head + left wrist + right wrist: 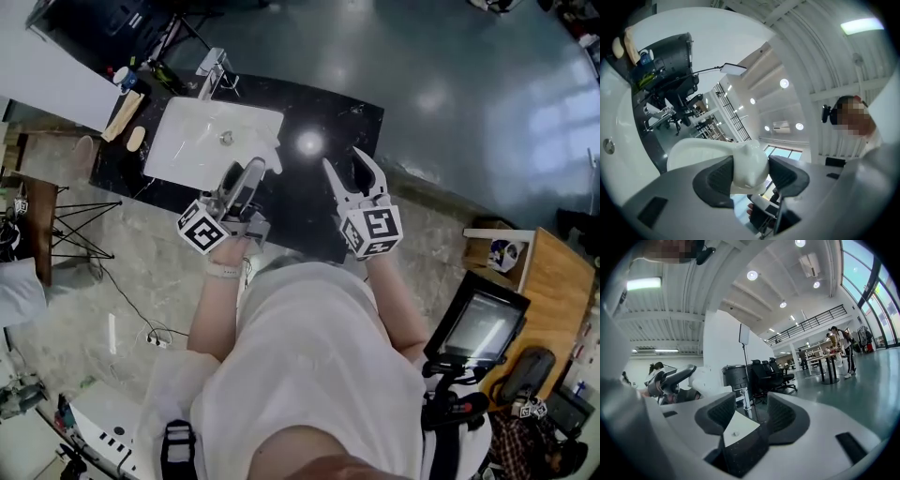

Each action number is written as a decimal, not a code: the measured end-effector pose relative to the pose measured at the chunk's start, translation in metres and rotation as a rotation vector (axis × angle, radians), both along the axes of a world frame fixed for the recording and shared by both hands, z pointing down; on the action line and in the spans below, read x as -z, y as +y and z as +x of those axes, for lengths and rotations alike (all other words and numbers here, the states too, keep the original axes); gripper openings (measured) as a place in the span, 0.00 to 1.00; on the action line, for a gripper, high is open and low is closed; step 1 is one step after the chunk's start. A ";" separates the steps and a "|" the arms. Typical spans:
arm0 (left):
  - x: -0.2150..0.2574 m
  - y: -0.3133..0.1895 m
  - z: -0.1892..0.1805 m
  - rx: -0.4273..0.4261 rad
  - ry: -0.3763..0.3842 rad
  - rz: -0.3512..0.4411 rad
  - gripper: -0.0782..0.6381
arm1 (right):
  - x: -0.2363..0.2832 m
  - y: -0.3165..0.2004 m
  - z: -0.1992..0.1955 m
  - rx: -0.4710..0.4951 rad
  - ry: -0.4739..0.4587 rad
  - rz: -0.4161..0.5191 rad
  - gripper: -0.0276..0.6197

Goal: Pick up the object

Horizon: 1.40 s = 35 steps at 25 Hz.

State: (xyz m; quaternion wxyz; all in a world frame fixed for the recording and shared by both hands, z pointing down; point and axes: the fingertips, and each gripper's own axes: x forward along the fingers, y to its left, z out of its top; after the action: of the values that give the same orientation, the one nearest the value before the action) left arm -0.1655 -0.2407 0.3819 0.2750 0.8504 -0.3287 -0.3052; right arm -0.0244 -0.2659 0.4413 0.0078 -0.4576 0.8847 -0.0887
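My left gripper (248,175) is shut on a glossy white object (269,155), held up over the right edge of the white sink basin (183,150). In the left gripper view the rounded white object (749,161) sits pinched between both dark pads (717,180), and a flat part of it reaches left. The right gripper (345,165) hovers open over the black countertop (314,220), a short way right of the left one. Nothing lies between its jaws in the right gripper view (749,411), where the left gripper with the white object (701,379) shows at the left.
A faucet (214,67) stands at the basin's far rim, and wooden items (127,114) lie on the counter's left end. A tripod (75,225) stands left of the counter. At the right are a wooden desk (553,281) and a monitor (478,323).
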 end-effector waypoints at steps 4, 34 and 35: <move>0.015 0.022 -0.011 0.029 -0.037 0.072 0.43 | 0.007 0.007 -0.015 0.038 -0.044 -0.009 0.39; 0.024 0.045 -0.004 0.013 -0.010 0.155 0.43 | 0.021 0.008 -0.020 0.075 -0.129 -0.023 0.39; 0.024 0.045 -0.005 0.014 -0.006 0.155 0.43 | 0.021 0.008 -0.019 0.074 -0.129 -0.022 0.39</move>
State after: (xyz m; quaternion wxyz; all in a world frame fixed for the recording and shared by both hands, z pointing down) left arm -0.1701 -0.1956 0.3581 0.2051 0.8677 -0.3110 -0.3290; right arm -0.0436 -0.2576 0.4205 0.0564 -0.4178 0.8977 -0.1279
